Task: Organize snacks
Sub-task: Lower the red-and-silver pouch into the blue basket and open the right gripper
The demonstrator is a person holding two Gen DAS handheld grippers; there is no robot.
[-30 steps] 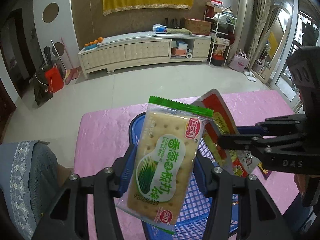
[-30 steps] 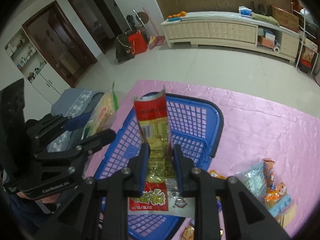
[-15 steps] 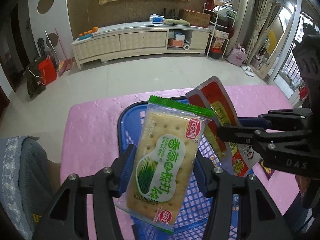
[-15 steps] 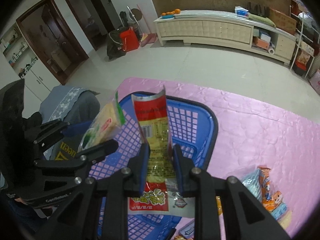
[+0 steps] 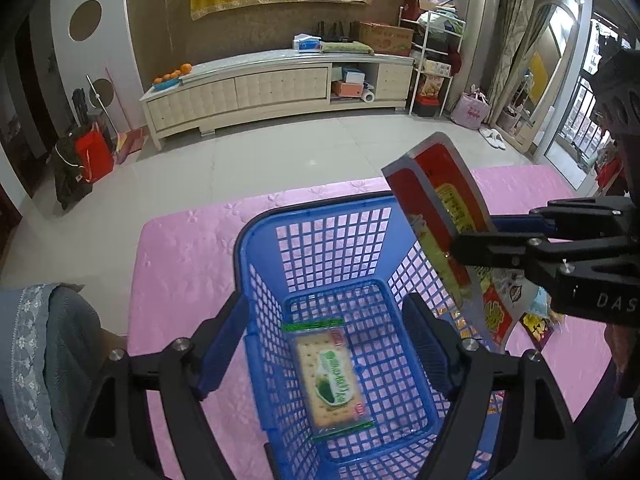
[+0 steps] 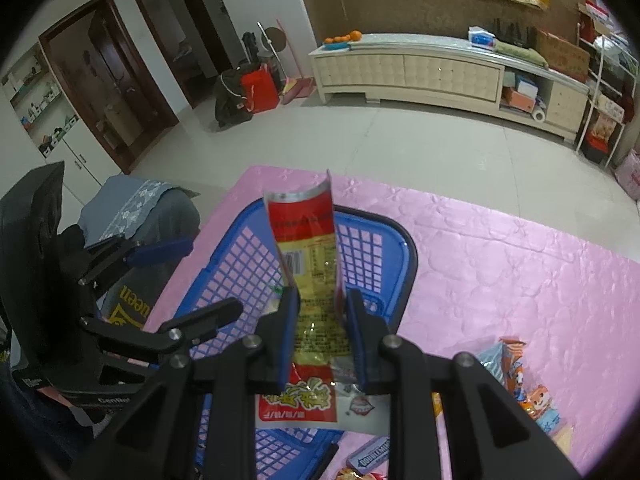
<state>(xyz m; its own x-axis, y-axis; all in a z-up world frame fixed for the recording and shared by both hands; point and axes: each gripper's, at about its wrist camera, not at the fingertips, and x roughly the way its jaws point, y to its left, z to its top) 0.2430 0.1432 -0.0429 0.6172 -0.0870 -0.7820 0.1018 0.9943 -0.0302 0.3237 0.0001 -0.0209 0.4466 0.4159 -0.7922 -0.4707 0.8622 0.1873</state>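
A blue plastic basket (image 5: 256, 240) stands on the pink tablecloth. On its floor lies a green-and-white cracker pack (image 5: 330, 376), flat and free. My left gripper (image 5: 326, 320) hangs above it with its jaws opening and nothing between them. My right gripper (image 6: 320, 296) is shut on a red-and-yellow snack packet (image 6: 308, 240), which stands upright over the basket's right side. The left wrist view shows that packet (image 5: 436, 200) and the right gripper (image 5: 480, 248) at the right. The right wrist view shows the left gripper (image 6: 192, 280) at the left and the basket rim (image 6: 408, 248).
Several loose snack packets (image 6: 520, 372) and a gum pack (image 6: 370, 454) lie on the pink tablecloth (image 6: 500, 264) right of the basket. A grey chair cover (image 5: 36, 340) sits at the table's left edge. Tiled floor lies beyond.
The cracker pack has left my left gripper and dropped onto the basket floor as the jaws spread apart. My right gripper keeps its hold on the red packet, about in place.
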